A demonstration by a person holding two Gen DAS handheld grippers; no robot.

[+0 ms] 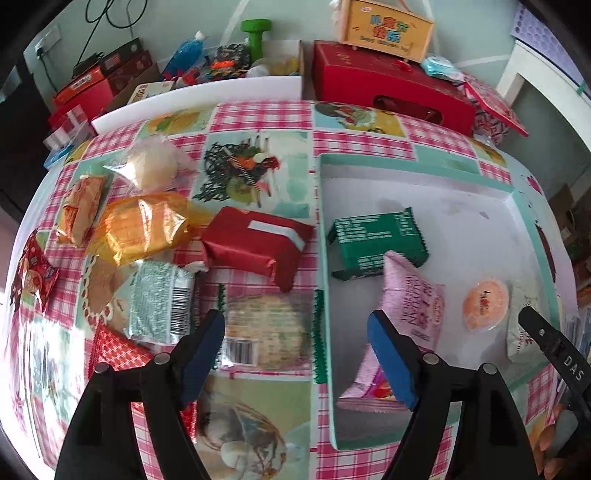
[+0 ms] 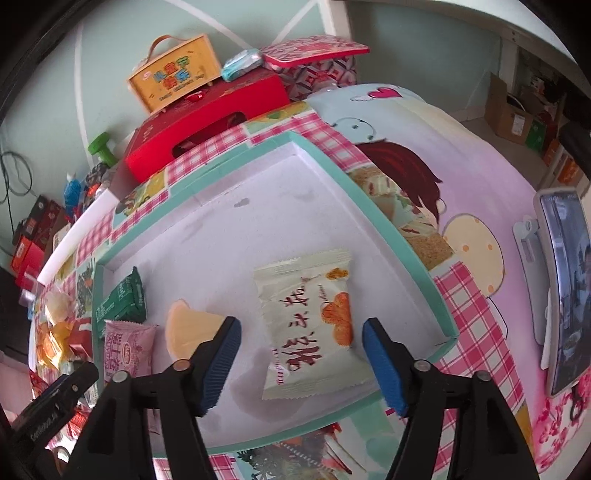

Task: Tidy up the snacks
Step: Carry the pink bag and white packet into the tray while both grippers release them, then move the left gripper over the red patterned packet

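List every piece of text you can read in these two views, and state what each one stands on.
"DAS": black arm of the right hand-held gripper.
Chinese characters on the yellow handled box: too small.
Red brush characters on the cream snack packet: unclear.
Pink snack packet, green snack packet: blurred.

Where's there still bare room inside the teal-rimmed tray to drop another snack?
The far half of the tray is bare, from its back rim down to the green packet and cream packet. The near part is crowded: pink packet, orange round snack. Left of the tray, loose snacks such as the red packet crowd the tablecloth.
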